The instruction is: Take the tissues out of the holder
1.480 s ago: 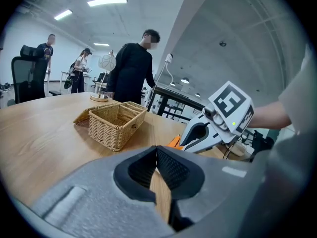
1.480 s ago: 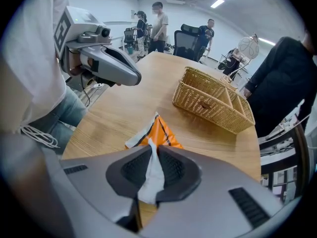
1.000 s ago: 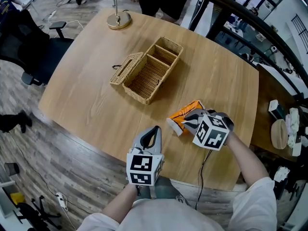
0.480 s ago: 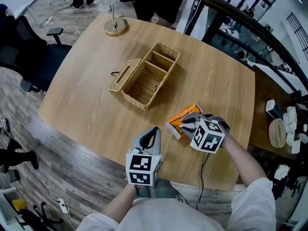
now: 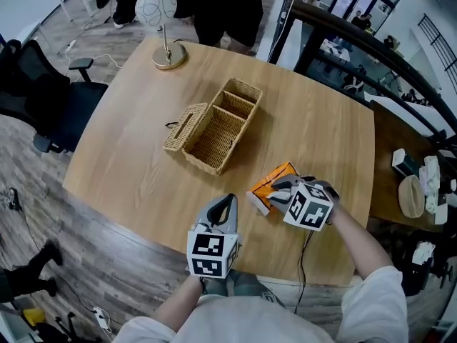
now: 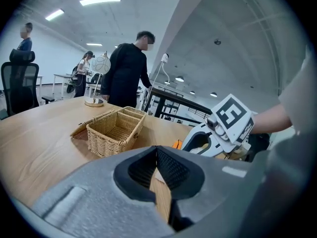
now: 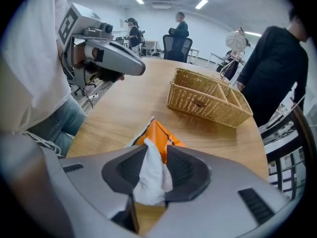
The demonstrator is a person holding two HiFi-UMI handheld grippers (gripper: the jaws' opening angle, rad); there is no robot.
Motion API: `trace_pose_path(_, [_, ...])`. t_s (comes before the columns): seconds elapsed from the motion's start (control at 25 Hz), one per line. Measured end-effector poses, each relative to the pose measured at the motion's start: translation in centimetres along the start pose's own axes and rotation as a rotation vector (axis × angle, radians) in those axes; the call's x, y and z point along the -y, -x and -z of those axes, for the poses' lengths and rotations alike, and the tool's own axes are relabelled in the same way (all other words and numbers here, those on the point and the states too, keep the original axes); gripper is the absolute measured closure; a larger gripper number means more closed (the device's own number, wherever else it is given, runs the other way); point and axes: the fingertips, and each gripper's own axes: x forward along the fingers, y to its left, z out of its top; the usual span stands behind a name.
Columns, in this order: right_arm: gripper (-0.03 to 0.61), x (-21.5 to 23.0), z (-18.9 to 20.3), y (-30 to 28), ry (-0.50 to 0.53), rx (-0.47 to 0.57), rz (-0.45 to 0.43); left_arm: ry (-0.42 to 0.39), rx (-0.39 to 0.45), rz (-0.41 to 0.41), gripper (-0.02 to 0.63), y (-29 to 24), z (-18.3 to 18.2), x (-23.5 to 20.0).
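The wicker holder (image 5: 227, 111) lies open and empty mid-table, its lid (image 5: 186, 126) flat on the left. An orange tissue pack (image 5: 271, 183) rests on the wood near the front edge. My right gripper (image 5: 280, 190) points steeply down at it. Its jaws have just been opening. A white tissue (image 7: 148, 175) still stands between the pads and touches both, above the orange pack (image 7: 161, 135). My left gripper (image 5: 227, 206) hovers left of the pack, shut and empty. In the left gripper view only bare wood shows through the left gripper (image 6: 156, 155).
A lamp with a brass base (image 5: 168, 54) stands at the table's far left. People (image 5: 214, 6) stand beyond the far edge. An office chair (image 5: 50, 98) sits to the left, and a dark railing (image 5: 371, 48) runs on the right.
The right gripper has stayed over the orange pack. The left gripper has lifted slightly. The holder has not moved on the table.
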Motion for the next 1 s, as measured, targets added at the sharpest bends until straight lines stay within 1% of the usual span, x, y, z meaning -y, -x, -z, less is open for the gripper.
trace_pose_path(0.32, [0.428,0.0,-0.4,0.8,-0.059,0.03,-0.018,-0.024,-0.001,0.02,0.603,0.0,-0.8,0.3])
trace_pose_path(0.48, [0.419,0.2,-0.8,1.5,-0.083,0.061,-0.009,-0.035,0.007,0.02,0.603,0.3,-1.3,0.3])
trace_pose_path(0.6, [0.417,0.3,-1.4,2.3,-0.121,0.101,0.001,-0.039,0.011,0.018,0.604,0.7,-1.6,0.2])
trace_pose_path(0.72, [0.417,0.8,-2.0,3.3,-0.173,0.155,0.04,-0.044,0.018,0.019,0.603,1.1,-2.0,0.4])
trace_pose_path(0.92, [0.42,1.4,-2.3,5.9,-0.236,0.22,0.138,-0.064,0.041,0.029,0.603,1.6,-2.9,1.5])
trace_pose_path(1.0, [0.447,1.6,-2.1,6.9,-0.261,0.243,0.2,-0.072,0.05,0.035,0.603,1.8,-3.2,2.0])
